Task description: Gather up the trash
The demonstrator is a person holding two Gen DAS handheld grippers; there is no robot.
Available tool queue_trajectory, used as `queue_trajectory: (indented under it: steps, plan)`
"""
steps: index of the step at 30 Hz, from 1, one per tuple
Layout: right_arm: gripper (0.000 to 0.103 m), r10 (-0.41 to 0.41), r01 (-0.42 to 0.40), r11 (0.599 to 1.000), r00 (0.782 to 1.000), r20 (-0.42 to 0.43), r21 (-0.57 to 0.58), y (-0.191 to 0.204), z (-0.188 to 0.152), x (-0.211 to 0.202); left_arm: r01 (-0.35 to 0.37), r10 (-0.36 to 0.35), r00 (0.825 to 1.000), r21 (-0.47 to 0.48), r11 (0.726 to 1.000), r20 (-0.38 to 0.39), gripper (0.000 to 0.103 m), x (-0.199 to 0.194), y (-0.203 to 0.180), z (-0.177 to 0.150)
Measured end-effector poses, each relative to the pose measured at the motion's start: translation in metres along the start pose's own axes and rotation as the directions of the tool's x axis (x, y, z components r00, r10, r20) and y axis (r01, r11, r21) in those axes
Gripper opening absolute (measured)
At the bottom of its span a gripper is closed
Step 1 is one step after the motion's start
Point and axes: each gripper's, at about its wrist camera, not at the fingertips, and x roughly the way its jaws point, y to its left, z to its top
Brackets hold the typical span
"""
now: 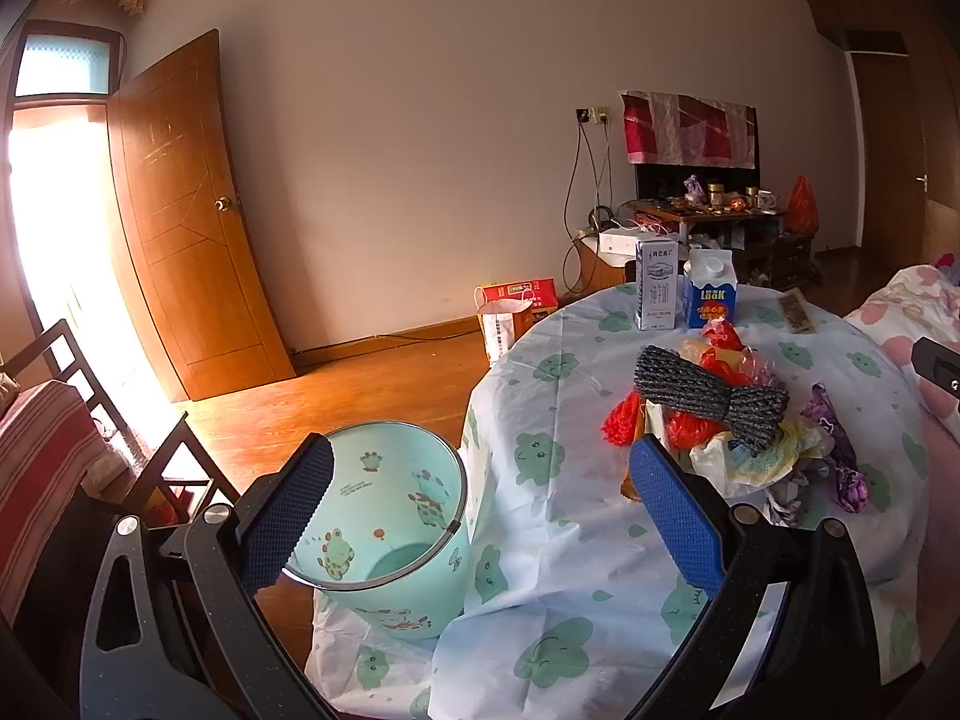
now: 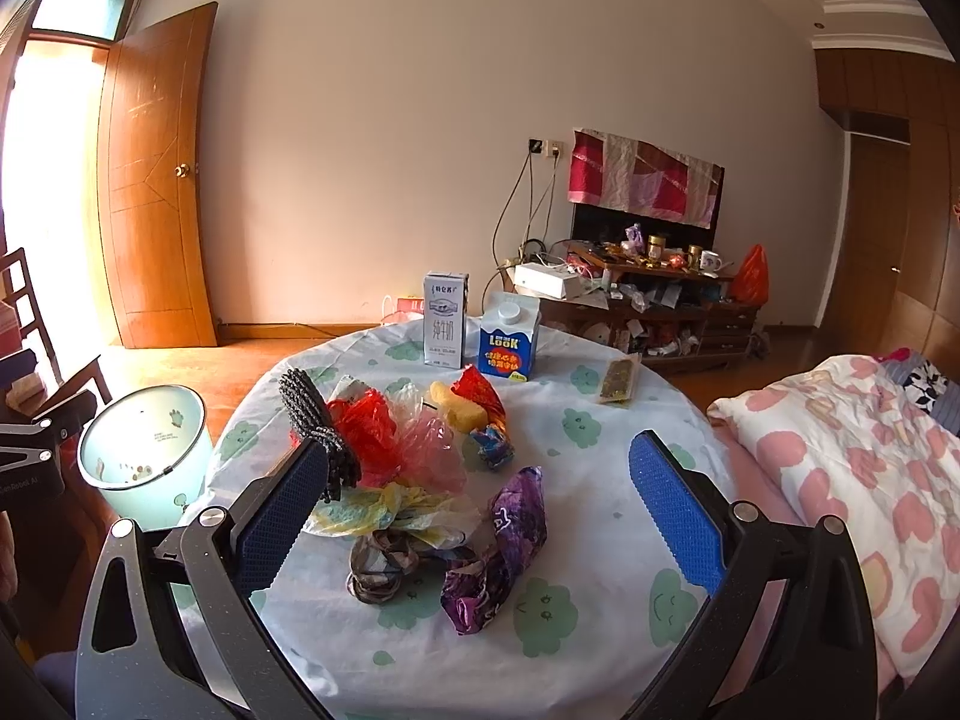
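My jaws stand wide, empty. Risk: the crumpled purple foil wrapper (image 2: 501,546) slips short of the mint-green plastic bin (image 2: 144,444).

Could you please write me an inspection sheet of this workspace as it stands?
Surface: round table under a frog-print cloth.
Job's things: crumpled wrappers and plastic bags heaped mid-table; purple wrapper nearest; mint bin on the floor beside the table.
Clutter: grey rope bundle on the heap; milk carton and blue LOOK carton upright at the far edge.
Grippers: left gripper open, empty; right gripper open, empty.
Cables: wires hanging from a wall socket.
Surroundings: open door, cluttered cabinet, bed.
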Motion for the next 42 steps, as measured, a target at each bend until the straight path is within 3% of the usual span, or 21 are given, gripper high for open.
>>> queue_trajectory:
  steps: [42]
  plan:
    - [0.098, 0.001, -0.001, 1.000, 1.000, -0.008, -0.003, 0.003, -0.009, 0.005, -0.012, 0.012, 1.000, -0.009, 1.000, 0.000, 0.097, 0.001, 0.007, 0.001]
